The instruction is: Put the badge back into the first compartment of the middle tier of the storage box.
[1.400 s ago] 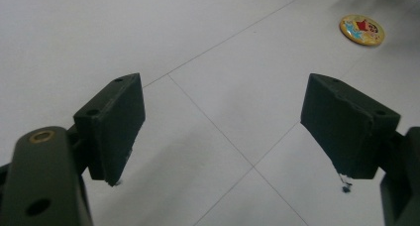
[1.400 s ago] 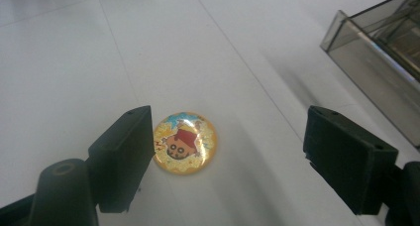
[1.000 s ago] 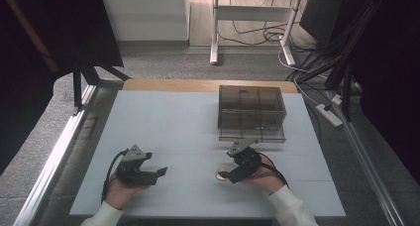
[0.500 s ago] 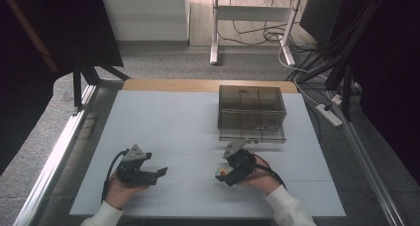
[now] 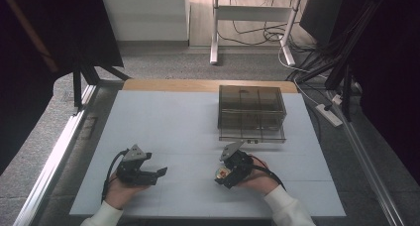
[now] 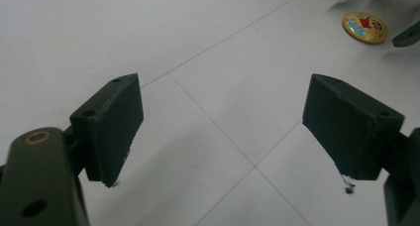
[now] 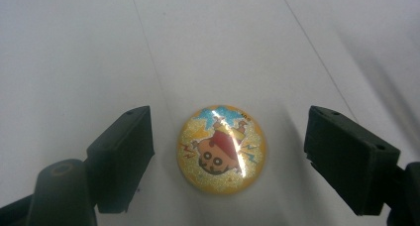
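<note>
A round domed badge (image 7: 221,149), yellow glitter with a cartoon figure, lies flat on the white table (image 5: 188,122). My right gripper (image 7: 228,137) hangs over it with one jaw on each side and a gap to the badge on both, so it is open and not touching. In the high view the badge (image 5: 221,174) peeks out under the right gripper (image 5: 224,179) at the near middle. My left gripper (image 5: 159,172) rests near the front left, pointing right, open and empty (image 6: 223,122). From there the badge (image 6: 365,27) shows far off at upper right.
A smoky clear plastic compartment box (image 5: 251,109) stands at the back right of the table, just beyond the right hand. A wooden strip (image 5: 208,85) runs along the far edge. Metal rails border both sides.
The right gripper has edged left and nearer over the badge, now straddling it. The left gripper has stayed put.
</note>
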### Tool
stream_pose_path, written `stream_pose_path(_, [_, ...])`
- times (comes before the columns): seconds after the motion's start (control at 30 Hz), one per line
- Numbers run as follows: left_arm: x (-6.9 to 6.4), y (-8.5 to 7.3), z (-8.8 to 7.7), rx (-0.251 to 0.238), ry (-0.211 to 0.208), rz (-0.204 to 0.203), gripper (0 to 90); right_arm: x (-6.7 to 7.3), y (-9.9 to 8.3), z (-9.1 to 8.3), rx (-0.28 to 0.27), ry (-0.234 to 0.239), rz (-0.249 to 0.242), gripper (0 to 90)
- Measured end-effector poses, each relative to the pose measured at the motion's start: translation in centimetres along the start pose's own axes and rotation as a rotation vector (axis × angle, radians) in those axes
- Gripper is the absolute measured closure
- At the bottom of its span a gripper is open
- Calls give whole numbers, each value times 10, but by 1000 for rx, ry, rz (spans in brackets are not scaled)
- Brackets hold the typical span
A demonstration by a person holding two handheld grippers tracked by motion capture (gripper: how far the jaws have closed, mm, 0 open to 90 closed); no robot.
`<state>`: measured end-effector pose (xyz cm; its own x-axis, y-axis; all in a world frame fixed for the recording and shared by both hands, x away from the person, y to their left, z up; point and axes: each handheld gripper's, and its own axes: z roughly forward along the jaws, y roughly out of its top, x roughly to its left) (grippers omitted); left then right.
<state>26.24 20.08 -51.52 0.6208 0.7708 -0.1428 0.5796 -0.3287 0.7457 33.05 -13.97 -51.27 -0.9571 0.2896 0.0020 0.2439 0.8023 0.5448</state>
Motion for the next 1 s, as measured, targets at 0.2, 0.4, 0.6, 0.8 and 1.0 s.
stream_pose_path(0.2, [0, 0, 1, 2, 0, 0, 162, 1, 0, 3, 18, 1, -10, 195])
stream_pose_path(0.4, [1, 0, -1, 0, 1, 1, 162, 2, 0, 6, 32, -6, -26, 216])
stream_pose_path(0.6, [0, 0, 0, 2, 1, 2, 162, 3, 1, 5, 46, -6, -22, 273])
stream_pose_path(0.8, [0, 0, -1, -3, 2, 2, 162, 4, 3, 2, 48, 6, -36, 436])
stream_pose_path(1.0, [0, 0, 0, 0, 1, 2, 162, 3, 3, 2, 44, 4, -42, 473])
